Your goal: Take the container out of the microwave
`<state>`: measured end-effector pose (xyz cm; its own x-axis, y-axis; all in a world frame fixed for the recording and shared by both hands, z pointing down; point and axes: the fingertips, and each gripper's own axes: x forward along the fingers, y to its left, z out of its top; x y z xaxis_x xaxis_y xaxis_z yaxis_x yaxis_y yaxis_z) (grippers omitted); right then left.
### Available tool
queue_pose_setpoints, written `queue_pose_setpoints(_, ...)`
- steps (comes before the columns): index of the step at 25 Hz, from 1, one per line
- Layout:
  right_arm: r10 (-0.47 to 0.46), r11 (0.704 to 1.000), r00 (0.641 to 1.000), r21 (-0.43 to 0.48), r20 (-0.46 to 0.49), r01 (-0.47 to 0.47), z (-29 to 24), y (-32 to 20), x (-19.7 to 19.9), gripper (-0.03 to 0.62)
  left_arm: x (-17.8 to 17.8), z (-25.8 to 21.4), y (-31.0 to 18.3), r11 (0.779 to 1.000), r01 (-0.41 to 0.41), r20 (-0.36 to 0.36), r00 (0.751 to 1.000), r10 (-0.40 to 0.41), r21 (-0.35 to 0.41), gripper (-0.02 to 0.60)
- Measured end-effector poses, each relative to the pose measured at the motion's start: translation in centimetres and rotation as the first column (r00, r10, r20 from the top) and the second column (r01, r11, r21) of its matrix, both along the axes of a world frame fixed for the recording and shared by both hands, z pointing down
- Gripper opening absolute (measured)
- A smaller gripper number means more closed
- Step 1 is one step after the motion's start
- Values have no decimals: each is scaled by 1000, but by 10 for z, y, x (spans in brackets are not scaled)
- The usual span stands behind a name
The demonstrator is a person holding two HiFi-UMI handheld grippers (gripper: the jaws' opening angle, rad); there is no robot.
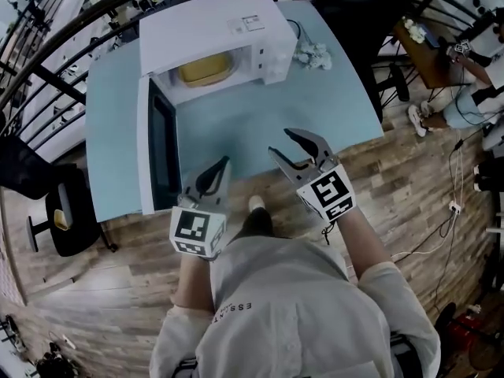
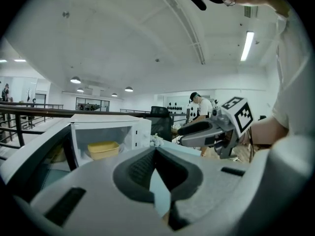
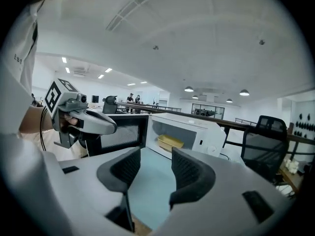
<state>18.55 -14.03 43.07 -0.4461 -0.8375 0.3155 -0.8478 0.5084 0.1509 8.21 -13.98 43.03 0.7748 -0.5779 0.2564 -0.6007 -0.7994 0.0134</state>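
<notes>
A yellow container [image 1: 206, 71] sits inside the white microwave [image 1: 213, 26] at the back of the light-blue table [image 1: 331, 109]. The microwave door [image 1: 157, 144] hangs wide open to the left. Both grippers hover near the table's front edge, well short of the microwave. My left gripper [image 1: 223, 166] is shut, tips touching, with nothing held. My right gripper [image 1: 303, 150] is open and empty. In the left gripper view the container [image 2: 103, 149] shows past the shut gripper [image 2: 155, 151]. In the right gripper view the container [image 3: 170, 142] lies beyond the open gripper [image 3: 156, 168].
A small white bunch [image 1: 313, 53] lies on the table right of the microwave. A black chair [image 1: 67, 211] stands left of the table on the wooden floor. Dark railings [image 1: 47, 61] run behind. Another person [image 1: 472, 93] sits at a desk far right.
</notes>
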Motion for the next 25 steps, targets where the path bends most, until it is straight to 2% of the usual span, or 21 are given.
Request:
queue_pose_setpoints(6, -100, 994, 994, -49, -41, 98, 11, -76, -5, 193, 10, 3, -59, 999, 50, 3, 999, -50, -8, -6)
queue_pose_setpoints(13, -202, 974, 972, -129, -117, 187, 37, -151, -27, 193, -1, 7, -106, 996, 94, 21, 995, -94, -7, -6)
queue_pose_setpoints(18, -345, 934, 905, -191, -250, 303, 67, -188, -50, 193, -11, 9, -124, 990, 143, 22, 989, -143, -6, -6)
queue_pose_setpoints(23, -403, 913, 847, -224, -347, 342, 85, -218, -68, 193, -22, 15, -130, 983, 179, 26, 984, -178, -28, -6)
queue_pose_setpoints(25, -422, 906, 810, -233, -407, 354, 95, -232, -71, 193, -25, 18, -131, 981, 190, 27, 982, -189, -33, -6)
